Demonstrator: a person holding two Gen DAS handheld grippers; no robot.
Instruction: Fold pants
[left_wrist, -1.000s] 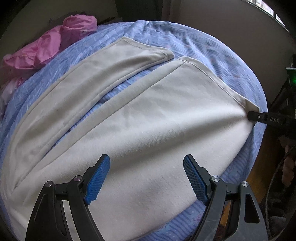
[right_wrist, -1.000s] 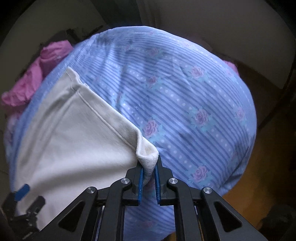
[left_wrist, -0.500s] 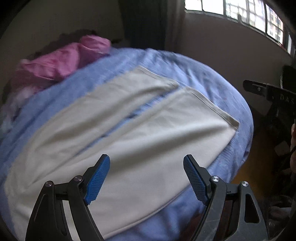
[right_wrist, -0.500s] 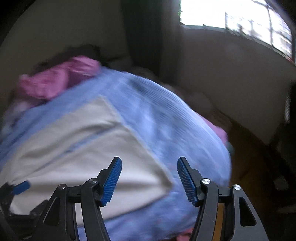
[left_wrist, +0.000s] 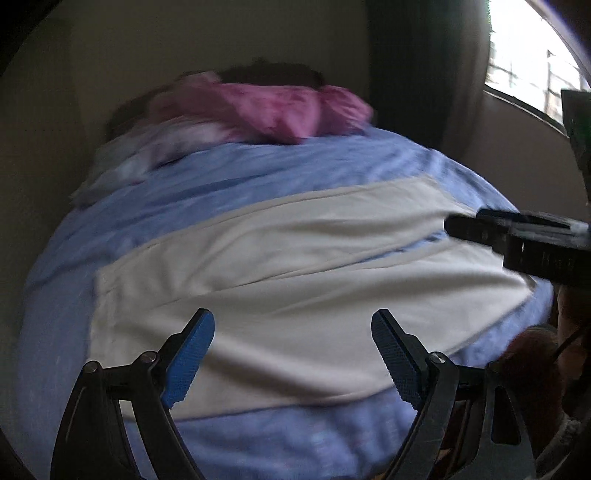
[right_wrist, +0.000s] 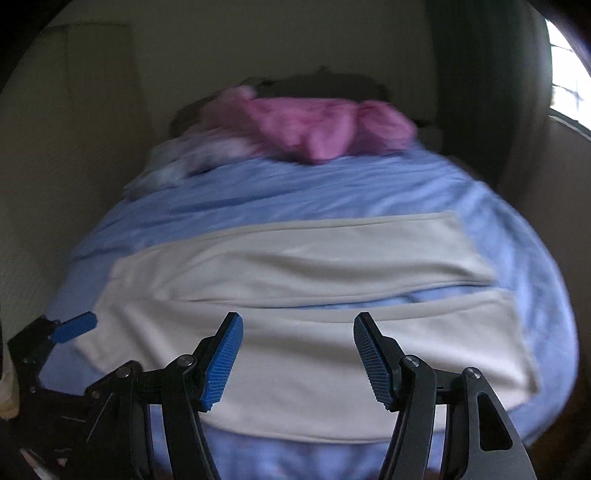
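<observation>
Right wrist view: the cream pants (right_wrist: 295, 306) lie flat across the blue bed cover (right_wrist: 332, 184), waist end at 9 o'clock and the two leg ends at 3 o'clock. The legs run side by side, with a narrow wedge of blue cover showing between them toward the hems. The right gripper (right_wrist: 298, 360) is at 6 o'clock above the near leg, its jaws spread with nothing between the blue pads; they have just been opening, and no pad touches the fabric. The left gripper (right_wrist: 72, 326) shows at 8 o'clock, beside the waist end. A pink bundle (right_wrist: 317, 127) rests at 12 o'clock at the far end of the bed, with pale crumpled fabric (right_wrist: 184, 162) just beside it at 10 o'clock. Left wrist view: the pants (left_wrist: 295, 295) again lie spread on the bed cover (left_wrist: 277, 173). The left gripper (left_wrist: 293, 356) stands at 6 o'clock with jaws wide apart and empty, having just opened further. The right gripper (left_wrist: 517, 240) enters at 3 o'clock, over the leg ends. The pink bundle (left_wrist: 273, 110) sits at 12 o'clock. Both views are blurred.
</observation>
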